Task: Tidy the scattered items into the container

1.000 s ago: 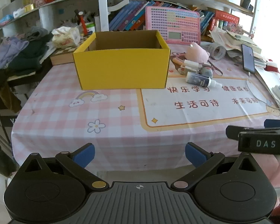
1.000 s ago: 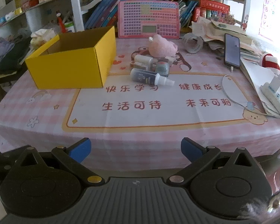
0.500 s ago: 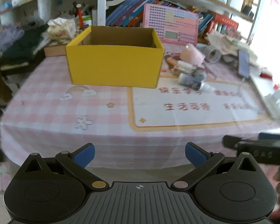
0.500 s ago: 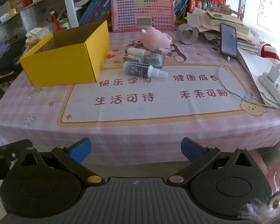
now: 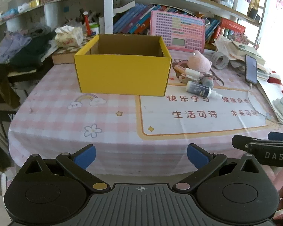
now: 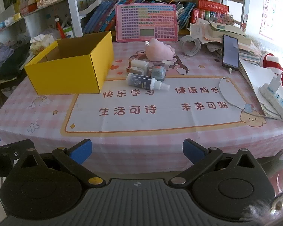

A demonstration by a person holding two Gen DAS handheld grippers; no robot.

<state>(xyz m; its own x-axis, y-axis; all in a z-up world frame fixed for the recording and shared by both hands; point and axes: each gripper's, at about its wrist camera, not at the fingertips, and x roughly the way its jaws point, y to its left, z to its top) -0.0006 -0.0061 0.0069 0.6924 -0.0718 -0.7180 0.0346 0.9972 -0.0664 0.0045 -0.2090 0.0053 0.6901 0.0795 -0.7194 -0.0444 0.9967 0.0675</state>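
An open yellow cardboard box [image 5: 122,75] [image 6: 69,75] stands on the pink checked tablecloth, and its inside looks bare. Right of it lies a cluster of small items: a dark spray bottle with a white nozzle [image 6: 146,82] [image 5: 201,90] on its side, a white tube [image 6: 139,64], a small grey-blue jar [image 6: 158,72] and a pink plush toy [image 6: 159,51] [image 5: 201,61]. My left gripper [image 5: 140,155] is open at the table's near edge, well short of the box. My right gripper [image 6: 136,150] is open too, low at the near edge, nothing between its fingers.
A pink keyboard toy [image 6: 146,23] leans against the bookshelf behind. A tape roll [image 6: 190,45], a phone [image 6: 230,52] on a charging cable, paper stacks and a power strip [image 6: 277,98] crowd the right side. Clothes [image 5: 18,47] pile at the left.
Both wrist views shifted a little: the table swayed and drew slightly closer, then settled. Both grippers stay open. Nothing on the table has moved.
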